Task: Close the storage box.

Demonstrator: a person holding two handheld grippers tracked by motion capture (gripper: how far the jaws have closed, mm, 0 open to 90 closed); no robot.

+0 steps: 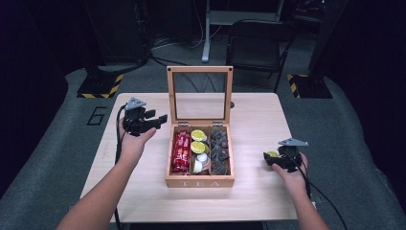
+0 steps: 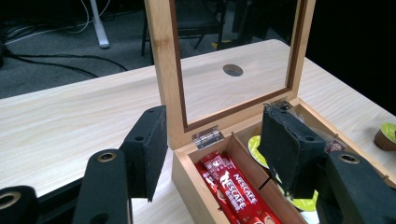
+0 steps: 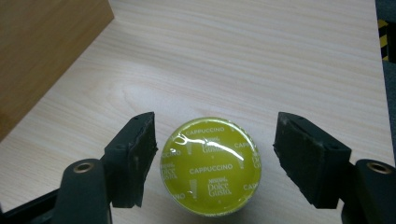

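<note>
A wooden tea box (image 1: 199, 182) stands mid-table with its glass lid (image 1: 199, 93) upright. Its three compartments hold red Nescafe sticks (image 1: 181, 152), green and white capsules (image 1: 198, 135) and dark pods (image 1: 220, 151). My left gripper (image 1: 154, 120) hovers open just left of the box; in the left gripper view its jaws straddle the box's left wall (image 2: 201, 186) near the hinge (image 2: 208, 136). My right gripper (image 1: 269, 158) rests open on the table at the right, its jaws either side of a green cappuccino capsule (image 3: 210, 167), not touching it. That capsule (image 2: 386, 136) lies right of the box.
The light wooden table (image 1: 143, 191) has a round cable hole (image 2: 232, 70) behind the box. A black chair (image 1: 258, 45) and a desk leg (image 1: 207, 33) stand on the grey floor beyond the far edge. Cables trail from both grippers.
</note>
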